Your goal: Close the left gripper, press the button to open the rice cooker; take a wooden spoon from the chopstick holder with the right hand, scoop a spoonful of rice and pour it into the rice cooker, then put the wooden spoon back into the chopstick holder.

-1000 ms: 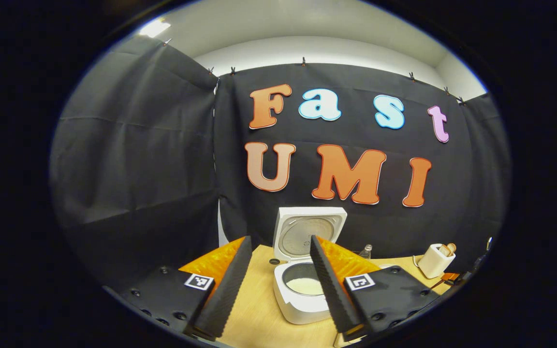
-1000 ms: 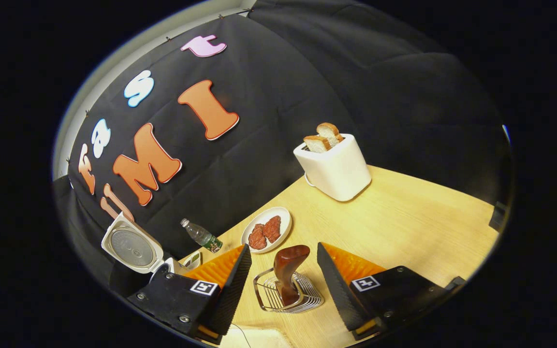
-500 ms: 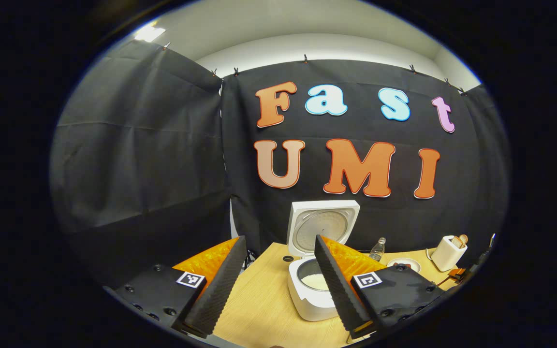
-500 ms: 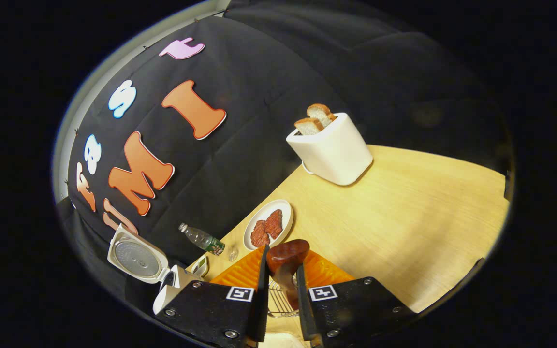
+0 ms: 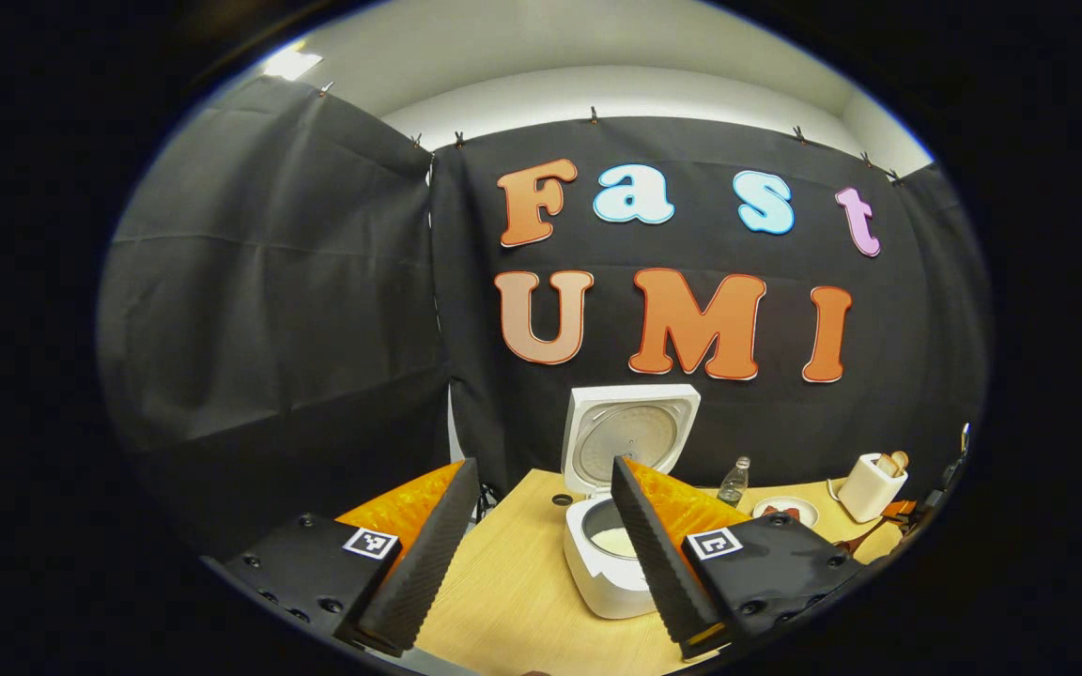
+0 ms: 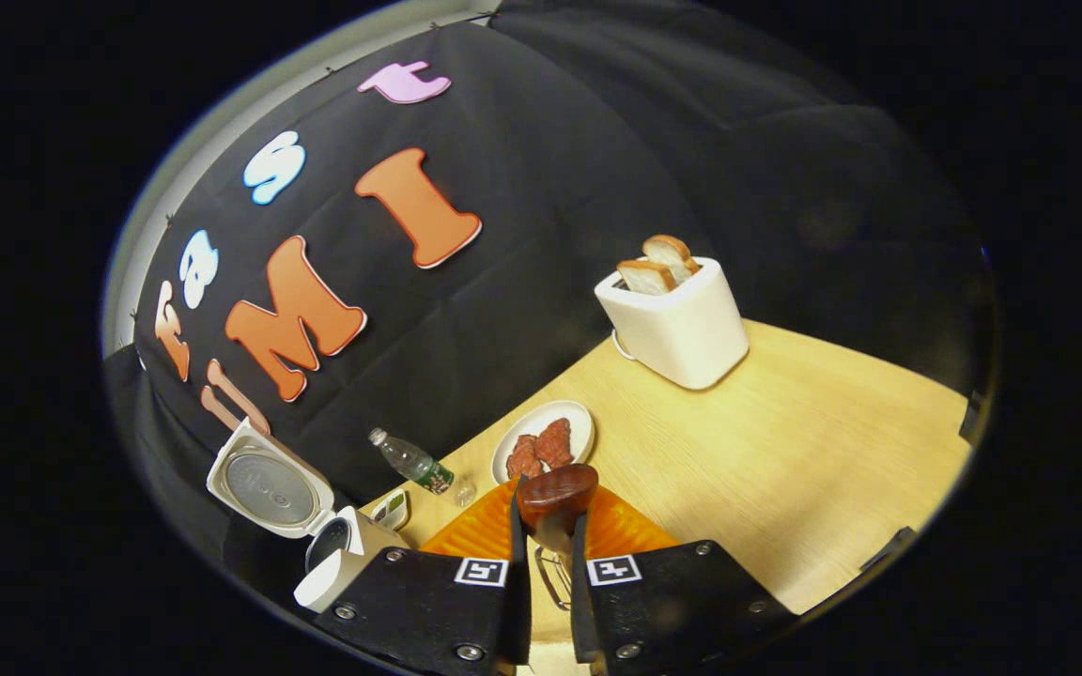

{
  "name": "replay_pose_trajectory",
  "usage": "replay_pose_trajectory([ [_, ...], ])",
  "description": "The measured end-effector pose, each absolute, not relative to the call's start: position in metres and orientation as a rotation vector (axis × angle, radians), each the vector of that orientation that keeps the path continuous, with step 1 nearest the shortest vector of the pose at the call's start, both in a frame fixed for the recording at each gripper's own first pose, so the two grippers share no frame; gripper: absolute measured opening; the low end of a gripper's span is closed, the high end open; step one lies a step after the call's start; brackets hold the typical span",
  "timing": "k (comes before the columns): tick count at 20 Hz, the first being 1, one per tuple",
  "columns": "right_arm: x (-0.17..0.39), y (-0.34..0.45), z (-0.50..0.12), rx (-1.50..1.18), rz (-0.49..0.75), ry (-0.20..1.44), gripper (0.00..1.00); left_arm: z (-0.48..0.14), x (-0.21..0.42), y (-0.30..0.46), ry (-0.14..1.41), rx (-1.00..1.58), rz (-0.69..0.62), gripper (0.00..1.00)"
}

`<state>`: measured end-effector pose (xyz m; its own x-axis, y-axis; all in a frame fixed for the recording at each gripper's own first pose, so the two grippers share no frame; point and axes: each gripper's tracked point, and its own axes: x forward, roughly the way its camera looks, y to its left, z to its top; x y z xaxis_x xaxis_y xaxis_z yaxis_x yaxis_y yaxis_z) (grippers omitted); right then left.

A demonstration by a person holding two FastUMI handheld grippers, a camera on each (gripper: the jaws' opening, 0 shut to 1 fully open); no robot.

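Since half a second earlier, the right gripper (image 6: 548, 526) had stayed pinched on the dark brown wooden spoon (image 6: 555, 493), and in the right gripper view the wire chopstick holder (image 6: 552, 577) had slipped lower between the fingers, only a loop of it showing beneath the spoon; whether the spoon had left it could not be told. The left gripper view had barely shifted, and the left gripper (image 5: 537, 549) hung with its fingers spread wide above the near left of the light wooden table (image 5: 503, 601).

The white square rice cooker (image 5: 602, 568) stood on the table with its lid (image 5: 633, 434) swung up against the back wall, and a layer of white rice lay in its inner pot (image 5: 612, 540). At the far right the white toaster (image 6: 677, 322) held two bread slices (image 6: 658, 263) upright in its slots. The round white plate (image 6: 544, 439) carried reddish meat pieces, with the small clear plastic bottle (image 6: 412, 463) lying just left of it.
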<state>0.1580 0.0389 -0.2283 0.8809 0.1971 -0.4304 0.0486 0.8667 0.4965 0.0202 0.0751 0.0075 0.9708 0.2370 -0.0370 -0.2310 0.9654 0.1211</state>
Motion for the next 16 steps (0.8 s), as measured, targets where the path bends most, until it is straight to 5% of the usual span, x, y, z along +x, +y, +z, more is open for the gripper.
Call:
replay_pose_trajectory([
  [8, 0.087, 0.068, -0.145, 0.427, 0.174, 0.392, 0.16, 0.009, 0.022, 0.082, 0.040, 0.103, 0.184, 0.96],
  [16, 0.011, 0.115, -0.157, 0.364, 0.251, 0.422, 0.16, 0.005, 0.030, 0.092, 0.055, 0.116, 0.137, 0.96],
])
